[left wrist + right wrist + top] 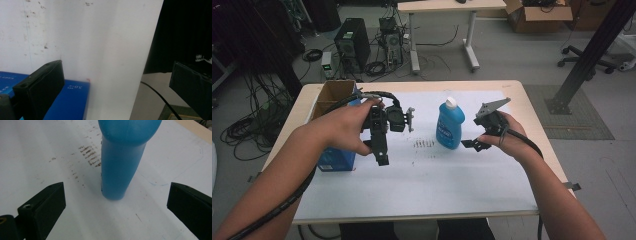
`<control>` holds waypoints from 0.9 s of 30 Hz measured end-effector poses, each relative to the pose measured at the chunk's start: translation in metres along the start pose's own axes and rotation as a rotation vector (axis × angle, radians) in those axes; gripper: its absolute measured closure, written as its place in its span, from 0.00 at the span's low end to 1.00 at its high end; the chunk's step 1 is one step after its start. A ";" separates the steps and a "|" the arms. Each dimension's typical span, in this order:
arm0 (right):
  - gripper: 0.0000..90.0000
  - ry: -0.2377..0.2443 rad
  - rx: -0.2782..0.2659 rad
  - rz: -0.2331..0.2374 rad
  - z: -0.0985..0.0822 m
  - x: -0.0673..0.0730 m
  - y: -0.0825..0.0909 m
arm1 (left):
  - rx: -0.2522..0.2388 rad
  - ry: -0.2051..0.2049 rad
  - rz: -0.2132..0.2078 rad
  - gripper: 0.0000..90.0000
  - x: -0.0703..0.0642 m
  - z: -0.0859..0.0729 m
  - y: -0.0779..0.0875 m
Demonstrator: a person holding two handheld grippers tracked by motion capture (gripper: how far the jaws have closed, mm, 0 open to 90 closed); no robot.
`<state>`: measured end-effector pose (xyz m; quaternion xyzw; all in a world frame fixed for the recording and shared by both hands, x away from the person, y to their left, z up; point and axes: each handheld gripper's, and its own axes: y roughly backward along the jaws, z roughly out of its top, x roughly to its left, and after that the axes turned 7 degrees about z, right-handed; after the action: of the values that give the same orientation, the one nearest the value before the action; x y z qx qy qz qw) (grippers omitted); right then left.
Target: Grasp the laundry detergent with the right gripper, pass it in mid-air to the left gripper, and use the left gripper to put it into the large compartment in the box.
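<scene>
The blue bottle [449, 125] stood upright on the white-covered tabletop [437, 180], just ahead of the right gripper [472, 144], whose jaws gaped wide and empty. The left gripper [382, 155] hovered beside a blue box [334, 160], jaws likewise apart

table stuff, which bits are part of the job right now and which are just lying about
In the job:
blue plastic bottle with white cap
right tool, open, facing the bottle

Lying about:
blue cardboard box
open brown cardboard box
white paper sheet

Blue bottle [449, 125] with white cap stands upright on paper.
</scene>
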<state>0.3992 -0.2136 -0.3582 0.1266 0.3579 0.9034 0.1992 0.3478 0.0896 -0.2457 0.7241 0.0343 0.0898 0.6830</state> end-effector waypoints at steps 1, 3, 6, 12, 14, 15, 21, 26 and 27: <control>0.03 -0.005 -0.013 -0.001 -0.002 0.000 -0.002 | 0.002 0.001 -0.001 0.00 0.000 0.000 0.000; 0.02 -0.008 -0.020 -0.002 -0.002 0.000 -0.003 | 0.000 0.002 -0.003 0.00 0.001 0.000 0.000; 0.02 -0.019 -0.047 -0.006 -0.005 0.000 -0.008 | 0.002 0.000 -0.003 0.00 0.001 0.000 -0.001; 0.02 -0.031 -0.124 -0.041 -0.010 0.000 -0.016 | -0.003 -0.004 -0.003 0.00 0.002 0.001 -0.001; 0.01 -0.033 -0.149 -0.059 -0.010 0.001 -0.018 | 0.000 -0.002 -0.007 0.00 0.002 0.002 -0.002; 0.01 -0.038 -0.165 -0.077 -0.011 0.001 -0.020 | 0.000 -0.004 -0.007 0.00 0.003 0.002 -0.002; 0.01 -0.050 -0.221 -0.092 -0.012 0.004 -0.031 | 0.003 -0.002 -0.010 0.00 0.002 0.002 -0.004; 0.01 -0.064 -0.261 -0.097 -0.014 0.007 -0.039 | 0.005 0.004 -0.009 0.00 0.002 0.000 -0.004; 0.01 -0.064 -0.261 -0.097 -0.014 0.007 -0.039 | 0.005 0.004 -0.009 0.00 0.002 0.000 -0.004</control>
<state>0.3985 -0.1933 -0.3948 0.1109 0.2368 0.9271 0.2687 0.3505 0.0903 -0.2496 0.7255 0.0393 0.0880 0.6814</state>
